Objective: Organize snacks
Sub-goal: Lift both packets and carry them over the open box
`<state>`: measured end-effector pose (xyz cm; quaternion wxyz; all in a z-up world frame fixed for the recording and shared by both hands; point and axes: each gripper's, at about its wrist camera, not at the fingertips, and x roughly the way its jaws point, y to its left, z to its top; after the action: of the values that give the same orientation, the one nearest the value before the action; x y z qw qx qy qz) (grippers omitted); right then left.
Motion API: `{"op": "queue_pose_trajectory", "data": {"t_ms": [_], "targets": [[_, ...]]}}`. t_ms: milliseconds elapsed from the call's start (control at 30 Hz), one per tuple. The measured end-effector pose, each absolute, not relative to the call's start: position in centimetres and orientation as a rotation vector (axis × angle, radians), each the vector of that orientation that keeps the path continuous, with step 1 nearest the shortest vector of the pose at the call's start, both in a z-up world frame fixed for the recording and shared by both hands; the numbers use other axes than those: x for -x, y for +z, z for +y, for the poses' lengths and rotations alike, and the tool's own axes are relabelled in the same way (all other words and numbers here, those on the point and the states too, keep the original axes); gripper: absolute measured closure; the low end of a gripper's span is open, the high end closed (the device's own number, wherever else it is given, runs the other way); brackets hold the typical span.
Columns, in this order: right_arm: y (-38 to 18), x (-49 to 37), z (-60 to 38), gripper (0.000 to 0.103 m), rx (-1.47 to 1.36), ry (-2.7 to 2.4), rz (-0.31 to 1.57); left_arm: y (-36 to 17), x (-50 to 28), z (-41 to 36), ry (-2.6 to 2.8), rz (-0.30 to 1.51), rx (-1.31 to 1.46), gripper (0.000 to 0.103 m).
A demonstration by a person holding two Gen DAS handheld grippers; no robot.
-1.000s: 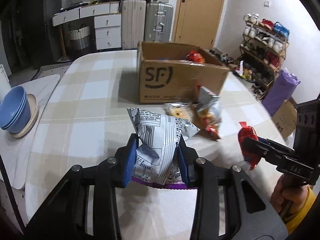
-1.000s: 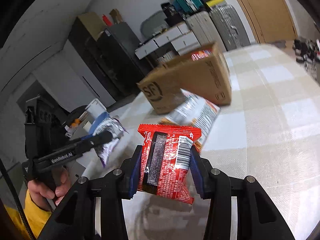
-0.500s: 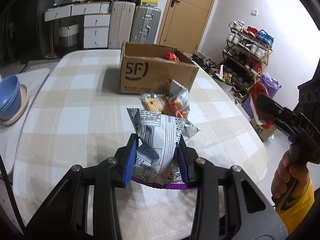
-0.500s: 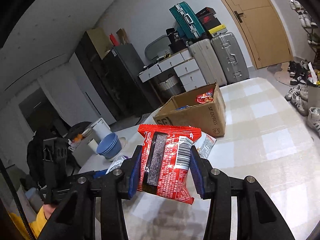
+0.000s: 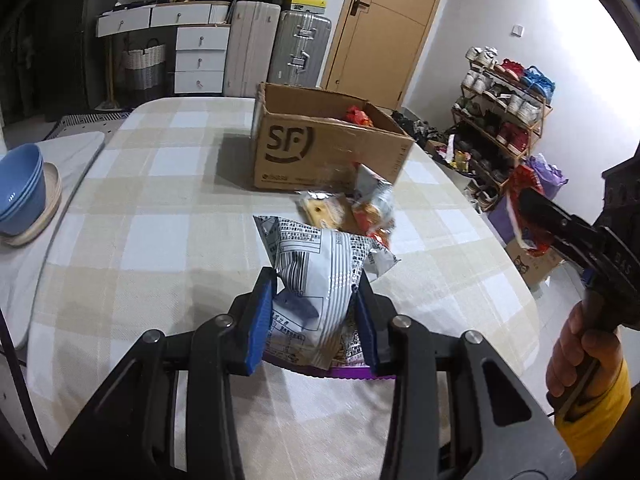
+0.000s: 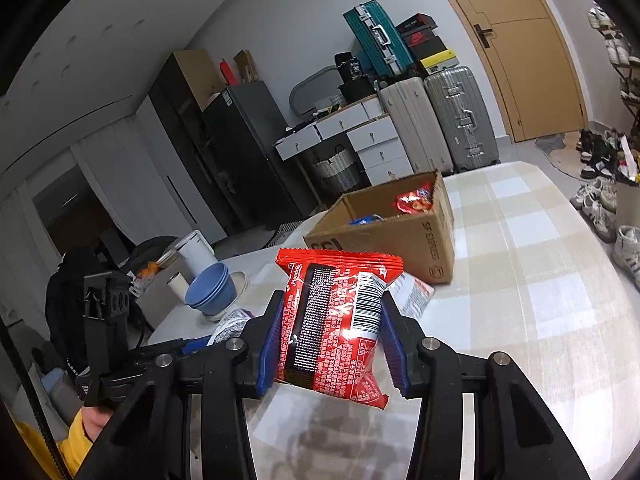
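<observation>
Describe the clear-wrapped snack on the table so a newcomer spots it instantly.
Find the cardboard box on the checked table. Two loose packets lie just in front of it. Yours is the left one: clear wrapper, yellow pastry showing through, unlike the silver-and-orange bag beside it.

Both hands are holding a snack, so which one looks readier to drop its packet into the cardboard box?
Probably left: its tool holds the grey packet facing the box; the right tool holds the red packet off to the side.
</observation>
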<state>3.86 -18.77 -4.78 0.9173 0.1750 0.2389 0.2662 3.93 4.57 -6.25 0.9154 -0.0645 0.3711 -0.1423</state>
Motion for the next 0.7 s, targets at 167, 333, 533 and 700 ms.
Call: {"op": "queue_pose_trajectory", "data": {"t_ms": [167, 333, 533, 700], "targets": [[-2.9, -6.8, -18.2, 0.058, -0.347, 0.576, 0.479, -4.5, -6.8, 4.7, -0.298, 0.730, 0.127, 0.069], [-0.2, -9.8, -17.9, 0.058, -0.322, 0.605, 0.448, -2.0, -10.1, 4.9, -0.297, 0.676, 0.128, 0.068], [3.2, -15.0, -17.8, 0.058, -0.325, 0.602, 0.482, 1.6, -15.4, 4.7, -0.290, 0.625, 0.121, 0.068], [5.4, -19.6, -17.5, 0.058, -0.326, 0.603, 0.508, 4.8, -19.9, 3.3, -0.267, 0.570, 0.096, 0.068]]}}
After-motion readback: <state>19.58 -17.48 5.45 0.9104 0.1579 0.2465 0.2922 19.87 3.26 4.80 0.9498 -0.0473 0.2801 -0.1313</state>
